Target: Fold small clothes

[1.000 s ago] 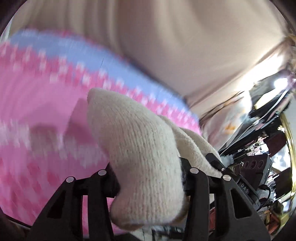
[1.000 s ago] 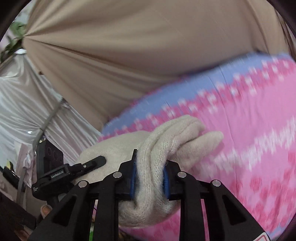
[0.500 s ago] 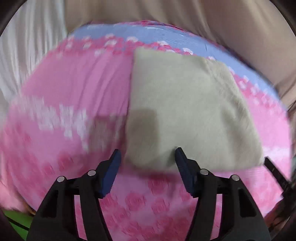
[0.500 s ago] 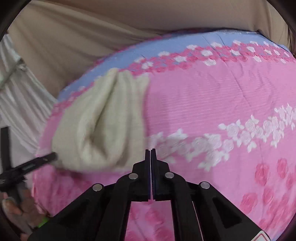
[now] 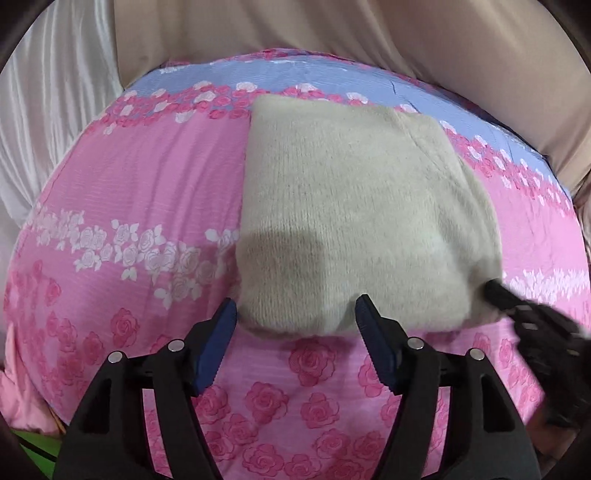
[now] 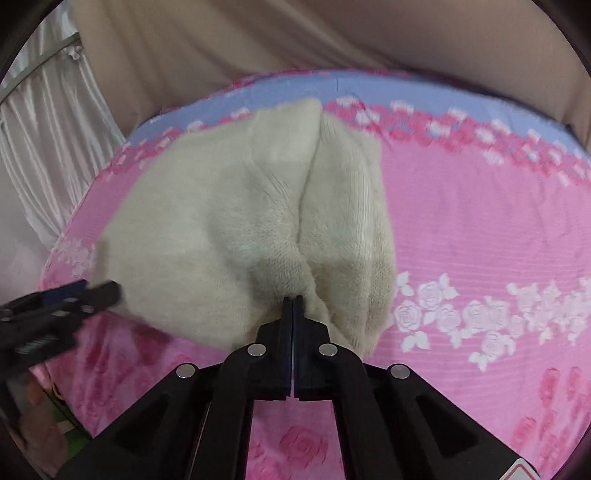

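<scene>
Garment: cream knit piece (image 5: 354,221), fuzzy and ribbed, folded into a rough rectangle with rounded corners — lying flat on the bedsheet, toward its far edge.
Fold line: in the right wrist view, a deep crease (image 6: 308,206) running from the far edge down to the near edge, two soft lobes of knit on either side.
Surface: pink bedsheet (image 5: 129,184), thin printed cotton with fine horizontal ribbing, white rose band across the middle, darker pink roses nearer, blue strip at the far edge.
Left gripper (image 5: 295,321): black plastic arms, blue ridged pads; jaws opening, standing wide just at the garment's near edge, pads not pressing on the knit.
Right gripper (image 6: 292,301): fingers pressed together, tips touching the near end of the crease — no cloth visibly pinched between them.
Backdrop: beige draped fabric (image 5: 332,33) beyond the bed; glossy white pleated curtain (image 6: 48,122) to the left.
</scene>
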A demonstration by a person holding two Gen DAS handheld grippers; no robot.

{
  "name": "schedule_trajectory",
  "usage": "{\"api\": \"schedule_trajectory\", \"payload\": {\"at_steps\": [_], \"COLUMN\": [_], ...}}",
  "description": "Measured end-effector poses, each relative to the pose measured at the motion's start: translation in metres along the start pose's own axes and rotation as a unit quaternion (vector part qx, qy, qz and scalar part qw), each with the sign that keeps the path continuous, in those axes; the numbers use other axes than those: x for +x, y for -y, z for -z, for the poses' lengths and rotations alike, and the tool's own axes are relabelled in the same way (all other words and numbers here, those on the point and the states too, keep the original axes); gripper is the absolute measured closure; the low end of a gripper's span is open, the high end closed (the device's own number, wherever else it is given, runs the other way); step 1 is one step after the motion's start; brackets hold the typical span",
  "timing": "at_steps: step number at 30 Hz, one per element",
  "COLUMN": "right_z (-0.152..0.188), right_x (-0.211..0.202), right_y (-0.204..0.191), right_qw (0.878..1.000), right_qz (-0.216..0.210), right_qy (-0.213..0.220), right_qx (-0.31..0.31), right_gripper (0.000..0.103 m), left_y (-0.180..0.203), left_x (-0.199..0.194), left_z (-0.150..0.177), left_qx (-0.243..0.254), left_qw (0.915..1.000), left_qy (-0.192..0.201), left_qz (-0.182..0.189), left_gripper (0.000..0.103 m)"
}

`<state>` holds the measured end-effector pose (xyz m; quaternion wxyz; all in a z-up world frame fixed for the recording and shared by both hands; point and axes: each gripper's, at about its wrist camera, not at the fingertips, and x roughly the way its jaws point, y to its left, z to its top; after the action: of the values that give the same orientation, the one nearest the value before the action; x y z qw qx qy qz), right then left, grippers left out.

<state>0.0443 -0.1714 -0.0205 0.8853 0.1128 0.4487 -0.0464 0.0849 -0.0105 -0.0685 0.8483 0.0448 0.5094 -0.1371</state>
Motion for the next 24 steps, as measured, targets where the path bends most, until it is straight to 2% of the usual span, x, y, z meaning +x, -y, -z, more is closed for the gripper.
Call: {"api": "schedule_trajectory", "payload": {"at_steps": [3,4,5,7,10,15,18,24], "right_z": [0.006,0.009,0.013,0.023,0.033,0.049,0.06,0.069], "right_x": [-0.031,-0.038,-0.044,-0.057,-0.067,-0.073,-0.069,-0.068], "right_y": [-0.011,-0.013,-0.015,-0.015,-0.009,0.007,0.012,0.006], "right_qw": [1.0,0.999,0.999,0.997,0.993,0.987,0.986,0.986], "right_qz": [0.009,0.019,0.029,0.046,0.07,0.097,0.093,0.091], "right_qy": [0.03,0.037,0.045,0.063,0.086,0.081,0.066,0.064], "right_qx": [0.001,0.003,0.006,0.015,0.036,0.097,0.125,0.126], "right_gripper": [0.09,0.08,0.064,0.043,0.026,0.023,0.021,0.021], "left_y": [0.004,0.006,0.008,0.015,0.023,0.033,0.039,0.042], "left_x": [-0.006,-0.007,-0.01,-0.019,-0.031,-0.044,-0.049,-0.052], "left_z": [0.006,0.007,0.009,0.014,0.021,0.032,0.039,0.045], "left_qx": [0.013,0.015,0.019,0.028,0.041,0.052,0.065,0.08], "left_qw": [0.9998,0.9997,0.9997,0.9992,0.998,0.9956,0.9935,0.9918], "left_qy": [0.003,0.004,0.007,0.02,0.04,0.065,0.08,0.09], "left_qz": [-0.016,-0.018,-0.016,-0.018,-0.027,-0.044,-0.047,-0.045], "left_gripper": [0.038,0.037,0.035,0.027,0.02,0.019,0.019,0.019]}}
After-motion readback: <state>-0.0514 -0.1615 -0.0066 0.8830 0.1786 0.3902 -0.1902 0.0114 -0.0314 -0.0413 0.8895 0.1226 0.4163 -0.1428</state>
